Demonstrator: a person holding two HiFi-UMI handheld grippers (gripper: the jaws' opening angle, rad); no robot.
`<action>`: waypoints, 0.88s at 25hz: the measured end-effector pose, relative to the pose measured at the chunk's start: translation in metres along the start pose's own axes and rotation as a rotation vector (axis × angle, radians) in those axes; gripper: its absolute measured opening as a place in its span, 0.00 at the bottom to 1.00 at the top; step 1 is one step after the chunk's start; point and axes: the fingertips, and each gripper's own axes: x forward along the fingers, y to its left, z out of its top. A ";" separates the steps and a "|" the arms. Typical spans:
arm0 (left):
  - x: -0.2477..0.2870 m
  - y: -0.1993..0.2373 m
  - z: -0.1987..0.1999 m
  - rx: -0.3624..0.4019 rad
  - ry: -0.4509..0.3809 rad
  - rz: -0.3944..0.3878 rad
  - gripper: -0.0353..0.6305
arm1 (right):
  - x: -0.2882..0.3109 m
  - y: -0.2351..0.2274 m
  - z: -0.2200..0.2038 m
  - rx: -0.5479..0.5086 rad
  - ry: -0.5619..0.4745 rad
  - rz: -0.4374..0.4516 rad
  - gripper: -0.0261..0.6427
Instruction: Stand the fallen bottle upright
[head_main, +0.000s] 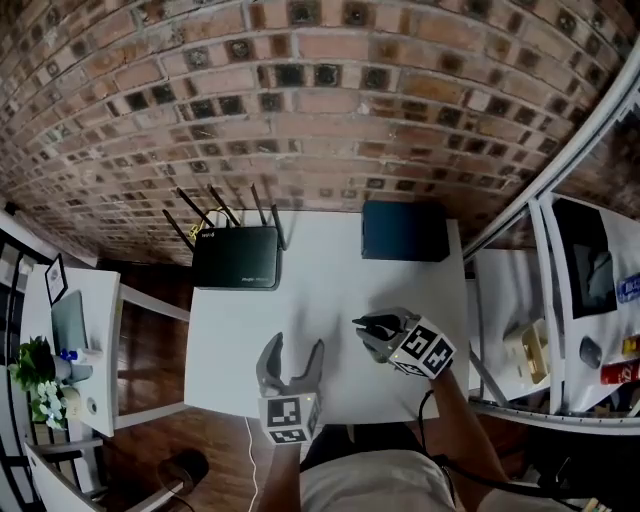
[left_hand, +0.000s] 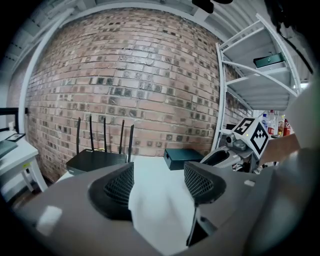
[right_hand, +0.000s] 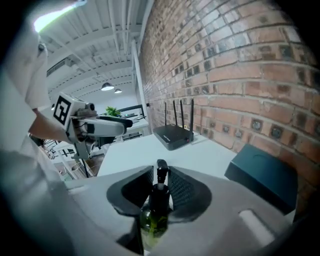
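Observation:
A small green bottle with a black pump top stands roughly upright between the pads of my right gripper, which is shut on its dark neck. In the head view this gripper hovers over the right part of the white table, and only the bottle's dark top shows. The bottle's base is hidden, so contact with the table cannot be told. My left gripper is open near the table's front edge, with nothing between its mesh pads.
At the table's back left sits a black router with several antennas, at the back right a dark flat box. A brick wall runs behind. White metal shelving stands to the right, a side desk with a plant to the left.

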 end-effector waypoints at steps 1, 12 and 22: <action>-0.001 -0.004 0.002 0.007 -0.006 -0.011 0.56 | -0.006 0.004 -0.002 -0.028 -0.006 0.000 0.15; -0.018 -0.052 0.022 0.071 -0.046 -0.136 0.56 | -0.062 0.019 -0.032 -0.120 -0.089 -0.057 0.15; -0.040 -0.079 0.044 0.091 -0.117 -0.183 0.55 | -0.089 0.018 -0.039 -0.026 -0.204 -0.253 0.34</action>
